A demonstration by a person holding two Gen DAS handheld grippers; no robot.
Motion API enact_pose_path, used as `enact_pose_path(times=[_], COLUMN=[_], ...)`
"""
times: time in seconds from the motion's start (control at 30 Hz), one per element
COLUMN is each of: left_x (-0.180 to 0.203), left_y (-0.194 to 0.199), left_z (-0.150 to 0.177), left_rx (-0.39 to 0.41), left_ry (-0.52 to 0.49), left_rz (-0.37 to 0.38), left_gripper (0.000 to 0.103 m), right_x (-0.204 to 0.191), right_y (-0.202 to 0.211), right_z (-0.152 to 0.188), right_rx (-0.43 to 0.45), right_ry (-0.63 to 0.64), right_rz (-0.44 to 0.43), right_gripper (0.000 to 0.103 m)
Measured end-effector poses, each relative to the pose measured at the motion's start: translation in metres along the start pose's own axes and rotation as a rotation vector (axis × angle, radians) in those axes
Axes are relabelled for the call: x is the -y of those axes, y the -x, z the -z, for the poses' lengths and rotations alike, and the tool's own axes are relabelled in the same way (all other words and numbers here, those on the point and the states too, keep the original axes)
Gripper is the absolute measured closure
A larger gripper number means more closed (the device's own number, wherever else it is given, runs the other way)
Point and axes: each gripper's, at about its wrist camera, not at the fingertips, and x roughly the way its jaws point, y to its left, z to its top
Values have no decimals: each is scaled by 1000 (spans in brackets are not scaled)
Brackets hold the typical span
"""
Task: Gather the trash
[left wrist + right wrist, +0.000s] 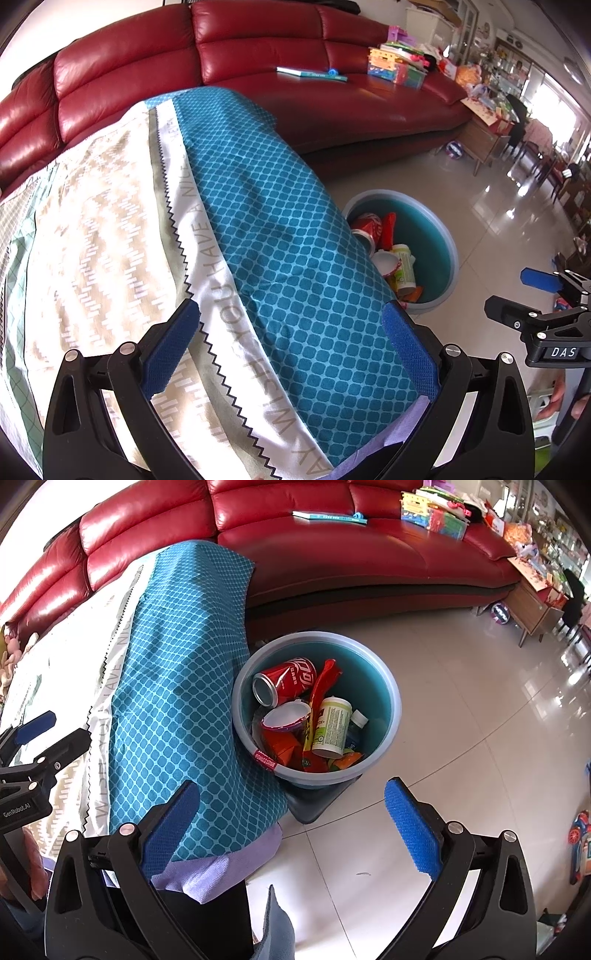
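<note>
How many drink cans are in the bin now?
1: a red can lying on its side at the back left of the bin. More may be hidden under other trash.

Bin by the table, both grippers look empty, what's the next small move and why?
Probably stop and scan for leftovers. The bin already holds a can, bottle and wrappers; the right gripper and left gripper are open and empty, and no trash shows on the tablecloth.

You had a glossy leather-look sofa [332, 554], a matt woven cloth [177, 686], a smooth plastic bucket [391, 686] holding a shiny metal can [288, 679], and polished floor tiles [461, 709].
</note>
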Motion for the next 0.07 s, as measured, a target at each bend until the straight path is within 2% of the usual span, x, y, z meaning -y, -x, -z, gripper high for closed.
enact_pose_path(times=[0.07], left_x=[-1], left_y=[-1], left_z=[1], left_rx=[-3], left_ry=[0], left_rz=[-6], left_gripper=[4], right_x=[-1], right_y=[0], right_z=[0], right_rx=[-1], right_ry=[0], right_rz=[0], right_gripper=[7])
